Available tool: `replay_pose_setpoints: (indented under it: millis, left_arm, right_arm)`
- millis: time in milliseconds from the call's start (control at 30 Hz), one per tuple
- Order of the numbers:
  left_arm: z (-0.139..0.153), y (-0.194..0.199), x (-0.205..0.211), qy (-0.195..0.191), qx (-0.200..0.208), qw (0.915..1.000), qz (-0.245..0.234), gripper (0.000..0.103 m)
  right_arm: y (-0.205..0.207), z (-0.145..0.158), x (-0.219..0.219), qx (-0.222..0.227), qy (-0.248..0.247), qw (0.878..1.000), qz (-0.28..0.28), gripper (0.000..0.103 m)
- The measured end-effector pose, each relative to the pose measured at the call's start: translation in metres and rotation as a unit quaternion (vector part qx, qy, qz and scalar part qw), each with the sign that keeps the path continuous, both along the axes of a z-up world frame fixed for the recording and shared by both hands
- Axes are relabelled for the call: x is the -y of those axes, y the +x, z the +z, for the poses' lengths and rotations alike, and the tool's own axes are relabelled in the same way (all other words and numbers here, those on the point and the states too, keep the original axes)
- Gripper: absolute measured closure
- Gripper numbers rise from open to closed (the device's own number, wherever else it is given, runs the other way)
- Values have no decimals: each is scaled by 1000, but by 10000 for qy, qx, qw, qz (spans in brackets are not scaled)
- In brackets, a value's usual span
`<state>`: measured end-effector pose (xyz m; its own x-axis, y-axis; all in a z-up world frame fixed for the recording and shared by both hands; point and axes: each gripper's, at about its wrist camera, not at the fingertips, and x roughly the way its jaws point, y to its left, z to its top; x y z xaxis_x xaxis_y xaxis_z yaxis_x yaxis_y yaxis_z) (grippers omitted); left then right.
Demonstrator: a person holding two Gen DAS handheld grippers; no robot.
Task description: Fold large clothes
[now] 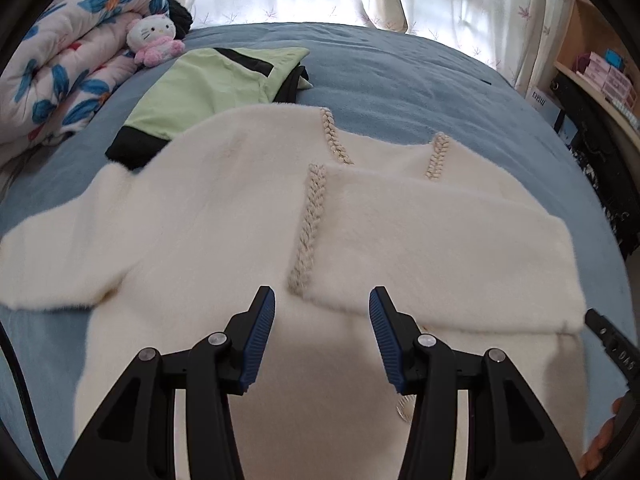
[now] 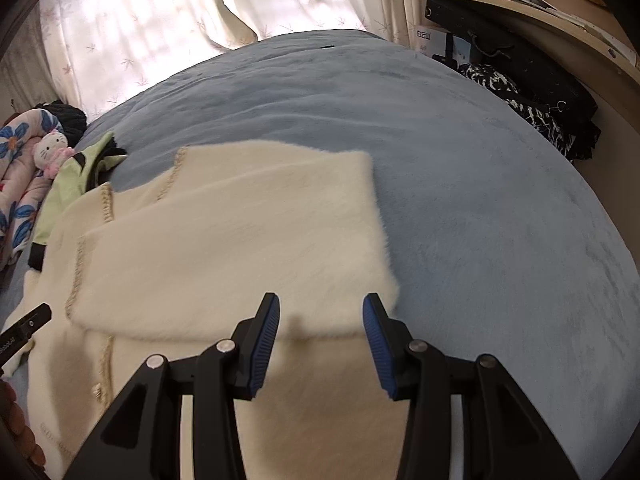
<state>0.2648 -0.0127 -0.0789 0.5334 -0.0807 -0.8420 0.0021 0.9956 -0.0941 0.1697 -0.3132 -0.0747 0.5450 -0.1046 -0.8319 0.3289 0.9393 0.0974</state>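
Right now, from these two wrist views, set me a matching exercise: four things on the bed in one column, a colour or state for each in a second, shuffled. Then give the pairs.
Things:
1. fluffy jacket
2. plush cat toy
3. folded garment beyond the jacket
4. rolled quilt

Descriptions:
A. light green with black bands
B. cream, one sleeve folded across its front
C. blue flowers on a pale ground
D. white with pink clothes, leaning on the quilt

Pairs: 1-B, 2-D, 3-A, 4-C
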Motion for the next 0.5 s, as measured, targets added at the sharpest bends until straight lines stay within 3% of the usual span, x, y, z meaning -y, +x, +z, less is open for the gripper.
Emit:
replay_pose_setpoints:
  millis: [233,500]
  left_arm:
    - [25,-42,-13,-22,96,10000,8,55]
    - [50,-103,-60,-35,219,9997,141,50]
  right_arm:
    - [-28,26,-34,143,90,9994,299,59]
    - [-61,62,-93,451,210,9956,794,59]
